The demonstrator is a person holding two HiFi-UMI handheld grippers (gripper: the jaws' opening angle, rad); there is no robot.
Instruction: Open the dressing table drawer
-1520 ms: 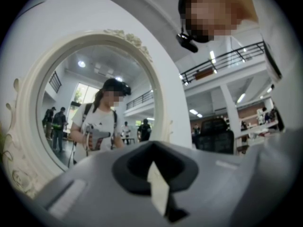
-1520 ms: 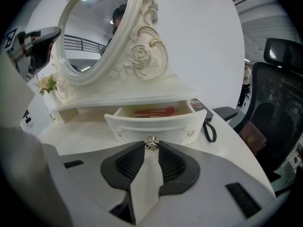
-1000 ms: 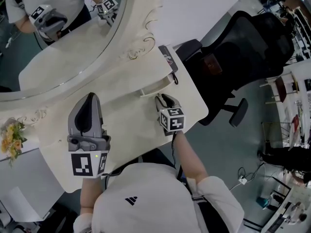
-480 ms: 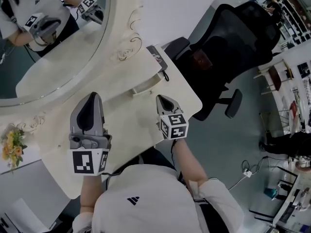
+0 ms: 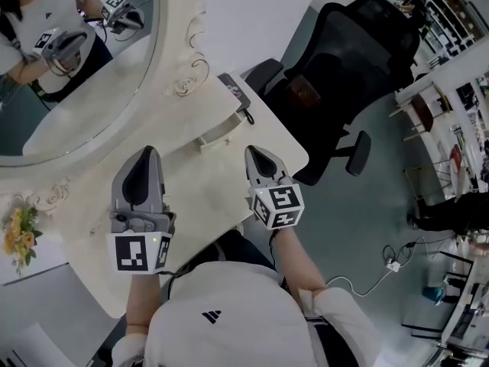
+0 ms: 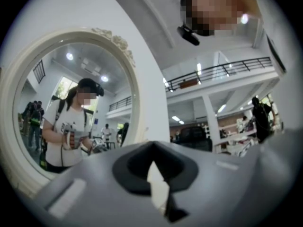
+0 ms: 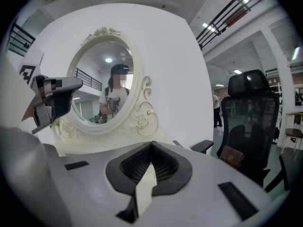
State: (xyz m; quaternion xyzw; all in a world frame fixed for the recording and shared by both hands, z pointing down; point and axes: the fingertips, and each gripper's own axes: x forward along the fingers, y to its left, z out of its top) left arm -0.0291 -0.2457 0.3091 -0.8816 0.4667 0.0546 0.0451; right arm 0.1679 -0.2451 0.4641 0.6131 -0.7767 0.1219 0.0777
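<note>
While both grippers hung above the cream counter [image 5: 200, 186], neither one held anything. The left gripper [image 5: 143, 151] had its fingers closed tip to tip with nothing between them, and it pointed toward the oval mirror [image 5: 84, 75]. The right gripper [image 5: 257, 153] also had its fingers shut on nothing, and it sat near the counter's right edge. The dressing table drawer [image 5: 220, 134] lay at the foot of the mirror's carved frame, ahead of the right gripper and apart from both grippers. Its pale front stood out a little from the frame's base, though how far it was pulled out could not be told. A black office chair [image 5: 348, 52] stood just beside the counter on the right. Yellow flowers [image 5: 18, 228] sat at the far left. The mirror reflected the person holding both grippers.
</note>
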